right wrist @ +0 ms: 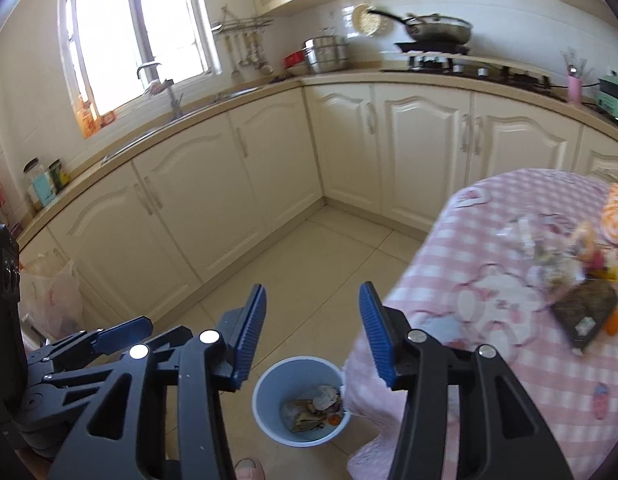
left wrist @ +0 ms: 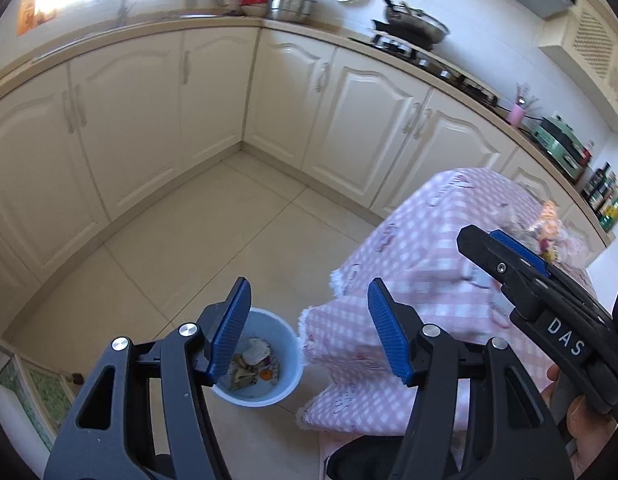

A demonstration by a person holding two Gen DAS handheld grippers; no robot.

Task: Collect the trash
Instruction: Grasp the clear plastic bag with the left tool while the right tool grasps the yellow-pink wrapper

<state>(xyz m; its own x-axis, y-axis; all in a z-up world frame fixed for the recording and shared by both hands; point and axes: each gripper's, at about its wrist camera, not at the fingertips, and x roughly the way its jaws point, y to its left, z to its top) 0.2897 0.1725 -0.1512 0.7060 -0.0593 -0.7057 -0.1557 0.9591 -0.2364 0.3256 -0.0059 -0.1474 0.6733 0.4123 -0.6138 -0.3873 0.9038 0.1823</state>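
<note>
The right gripper (right wrist: 313, 336) hangs with its jaws apart and nothing between them, above the tiled floor beside the table. Directly below and just near of its fingertips stands the blue bin (right wrist: 265, 412), already holding scraps of paper and peel. The left gripper (left wrist: 309, 332) is likewise parted and empty, and sits further left, over the same bin (left wrist: 285, 384).

The remaining trash (right wrist: 565, 264), a loose heap of wrappers with a dark flat packet (right wrist: 585, 312) at its near edge, lies on the pink checked tablecloth (right wrist: 489, 264), to the right of the right gripper and further away. The packet's long axis seems to run from near right to far left. The right gripper is clearly the nearer one, so the reach probably falls to it, swinging rightward and away from the bin.
</note>
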